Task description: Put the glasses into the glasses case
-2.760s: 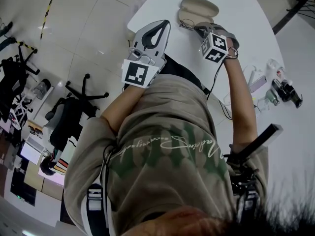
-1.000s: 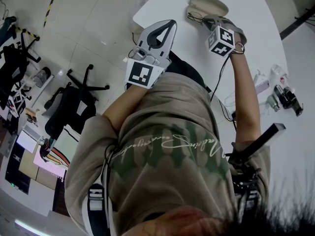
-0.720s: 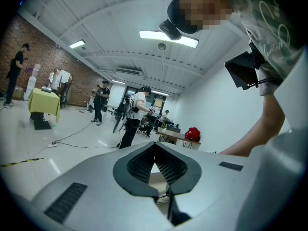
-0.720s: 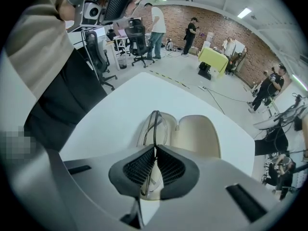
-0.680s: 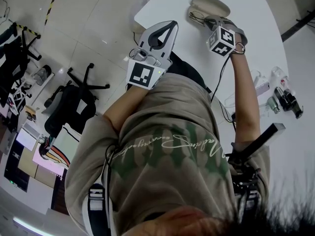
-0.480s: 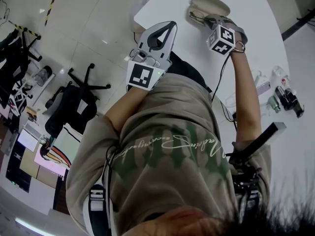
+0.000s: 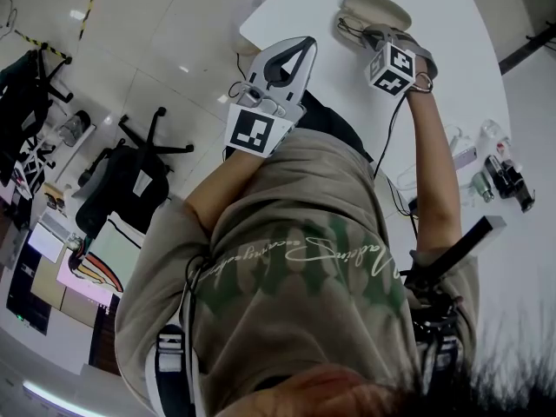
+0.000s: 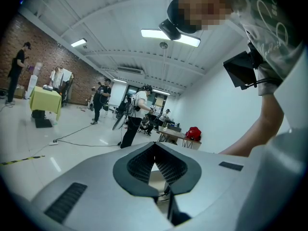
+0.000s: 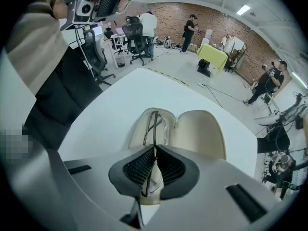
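Observation:
A beige glasses case lies open on the white table, with its lid to the right in the right gripper view. My right gripper is shut on the thin dark-framed glasses. They stand on edge over the case's left half. In the head view the right gripper sits at the case, and part of the glasses shows beside it. My left gripper hovers at the table's left edge, away from the case. Its jaws are shut on nothing.
Small bottles and other items lie at the table's right side, with a cable near them. An office chair stands on the floor to the left. Several people stand far off in the room.
The right gripper, still holding the glasses, has edged a little closer to the open case. The left gripper has kept its place and stays shut.

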{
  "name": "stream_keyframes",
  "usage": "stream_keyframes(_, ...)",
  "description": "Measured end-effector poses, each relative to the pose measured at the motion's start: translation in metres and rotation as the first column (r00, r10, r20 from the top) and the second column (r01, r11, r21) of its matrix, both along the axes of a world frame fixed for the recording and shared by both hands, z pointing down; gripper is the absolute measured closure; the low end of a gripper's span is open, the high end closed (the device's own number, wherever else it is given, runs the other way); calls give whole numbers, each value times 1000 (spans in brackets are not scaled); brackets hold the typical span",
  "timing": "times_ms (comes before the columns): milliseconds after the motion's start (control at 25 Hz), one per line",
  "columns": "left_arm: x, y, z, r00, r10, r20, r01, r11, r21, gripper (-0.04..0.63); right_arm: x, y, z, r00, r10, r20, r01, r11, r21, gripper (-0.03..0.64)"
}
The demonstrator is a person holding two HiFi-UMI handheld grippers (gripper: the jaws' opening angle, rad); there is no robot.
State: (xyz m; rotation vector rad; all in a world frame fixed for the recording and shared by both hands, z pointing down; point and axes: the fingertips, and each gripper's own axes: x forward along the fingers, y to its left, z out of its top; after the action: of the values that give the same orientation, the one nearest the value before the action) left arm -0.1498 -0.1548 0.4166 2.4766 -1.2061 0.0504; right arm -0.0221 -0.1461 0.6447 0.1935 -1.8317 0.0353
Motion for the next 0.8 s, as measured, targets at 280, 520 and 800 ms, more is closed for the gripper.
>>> stream_keyframes(280,-4,-2,2,1000,-11,-11,11,1000,0,589,3,-2,0,999,32,-25,-31,999,19,586)
stream_keyframes(520,-9,-3,3,1000,-6,-25,5,1000,-7,589,2,-3,1,998,61,-3,-60,997,39,586)
stream_keyframes(800,-8,-4,-2,999,0,-47,1,1000,11,589,13,-3,5,999,14,-53,-10,997,74,586)
